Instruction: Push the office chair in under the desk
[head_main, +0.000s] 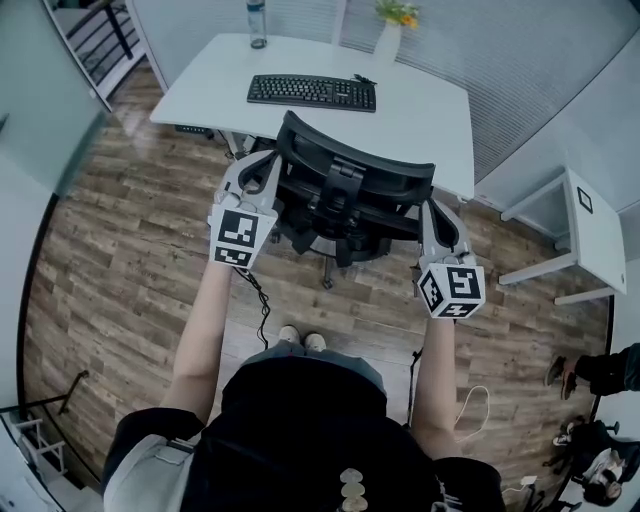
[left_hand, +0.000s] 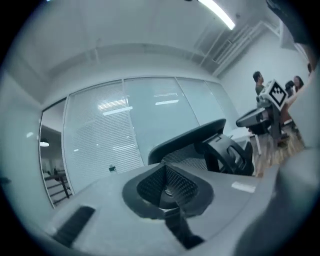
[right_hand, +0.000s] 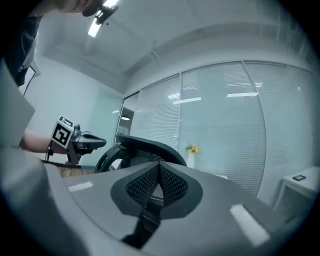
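The black mesh office chair (head_main: 350, 185) stands in front of the white desk (head_main: 430, 110), its backrest toward me and its seat partly under the desk edge. My left gripper (head_main: 263, 165) is at the backrest's left edge and my right gripper (head_main: 432, 208) at its right edge. Both are shut with nothing between the pads. In the left gripper view the closed jaws (left_hand: 167, 182) point at the curved backrest (left_hand: 195, 137) just beyond. The right gripper view shows its closed jaws (right_hand: 159, 172) beside the backrest (right_hand: 150, 146). Whether the tips touch the chair I cannot tell.
On the desk lie a black keyboard (head_main: 312, 92), a water bottle (head_main: 257, 25) and a vase of flowers (head_main: 388, 35). A small white side table (head_main: 585, 225) stands at the right. A black cable (head_main: 262, 310) trails on the wood floor. People sit at the lower right (head_main: 600, 380).
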